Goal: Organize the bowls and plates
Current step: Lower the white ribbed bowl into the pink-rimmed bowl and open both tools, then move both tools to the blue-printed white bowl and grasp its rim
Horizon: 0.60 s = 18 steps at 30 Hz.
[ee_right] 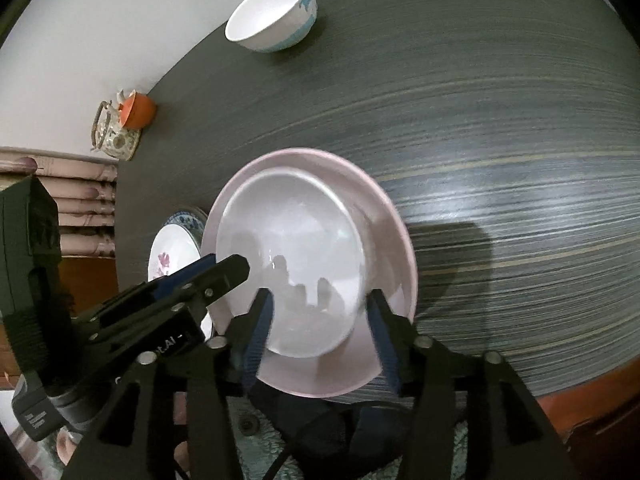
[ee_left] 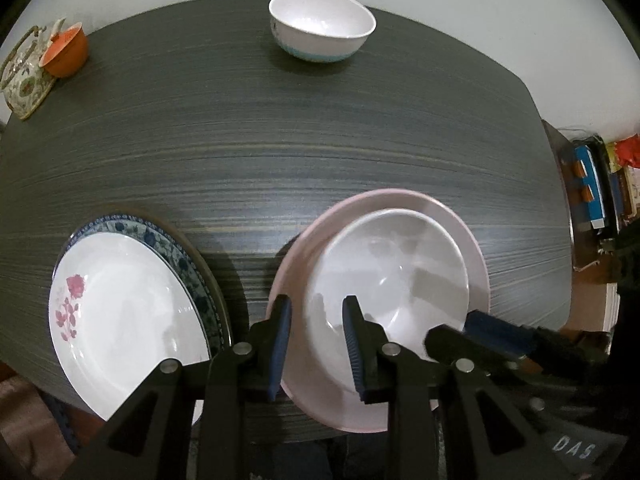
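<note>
A white bowl (ee_left: 396,268) sits inside a pink plate (ee_left: 452,220) at the near table edge; both also show in the right wrist view, bowl (ee_right: 292,256) and plate (ee_right: 384,208). My left gripper (ee_left: 316,344) is open, its fingers straddling the near left rims of bowl and plate. My right gripper (ee_right: 320,332) is open over the bowl's near side. A white plate with a pink flower (ee_left: 124,312) lies on a blue-patterned plate (ee_left: 176,248) to the left. A white bowl with blue trim (ee_left: 322,26) stands at the far edge.
An orange cup (ee_left: 66,54) and a patterned teapot (ee_left: 26,76) stand at the far left corner of the dark wood-grain table (ee_left: 320,140). A shelf with clutter (ee_left: 592,188) is beyond the right table edge.
</note>
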{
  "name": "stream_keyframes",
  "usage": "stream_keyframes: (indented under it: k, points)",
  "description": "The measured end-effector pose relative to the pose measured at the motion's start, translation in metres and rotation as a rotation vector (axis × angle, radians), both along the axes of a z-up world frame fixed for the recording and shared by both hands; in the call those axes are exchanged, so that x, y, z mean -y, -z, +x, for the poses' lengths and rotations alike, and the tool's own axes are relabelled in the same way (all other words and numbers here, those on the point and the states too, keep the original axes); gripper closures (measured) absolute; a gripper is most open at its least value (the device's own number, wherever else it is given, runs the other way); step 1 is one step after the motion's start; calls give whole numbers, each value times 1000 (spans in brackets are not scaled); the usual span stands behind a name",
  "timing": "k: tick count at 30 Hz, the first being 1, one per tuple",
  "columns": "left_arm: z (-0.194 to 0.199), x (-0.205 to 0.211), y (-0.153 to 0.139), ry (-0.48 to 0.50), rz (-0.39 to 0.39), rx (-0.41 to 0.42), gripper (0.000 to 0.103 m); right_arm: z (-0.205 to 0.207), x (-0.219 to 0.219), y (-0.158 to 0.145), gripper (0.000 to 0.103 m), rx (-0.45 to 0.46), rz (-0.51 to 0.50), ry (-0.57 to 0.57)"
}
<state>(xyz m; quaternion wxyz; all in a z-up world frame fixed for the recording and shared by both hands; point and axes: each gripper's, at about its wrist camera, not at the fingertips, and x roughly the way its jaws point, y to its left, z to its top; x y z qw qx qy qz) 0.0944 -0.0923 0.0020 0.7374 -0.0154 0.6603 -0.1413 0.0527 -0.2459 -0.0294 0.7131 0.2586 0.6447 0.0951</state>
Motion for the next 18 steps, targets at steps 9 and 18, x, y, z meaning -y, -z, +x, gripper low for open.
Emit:
stream_keyframes:
  k: [9,18]
  points:
    - [0,-11,-17,5,-55,83,76,-4,11,-24,48,127,-77,-37]
    - [20,-36,-27,-67,-151,150,76,8,25,-40,45,269,-68,-77]
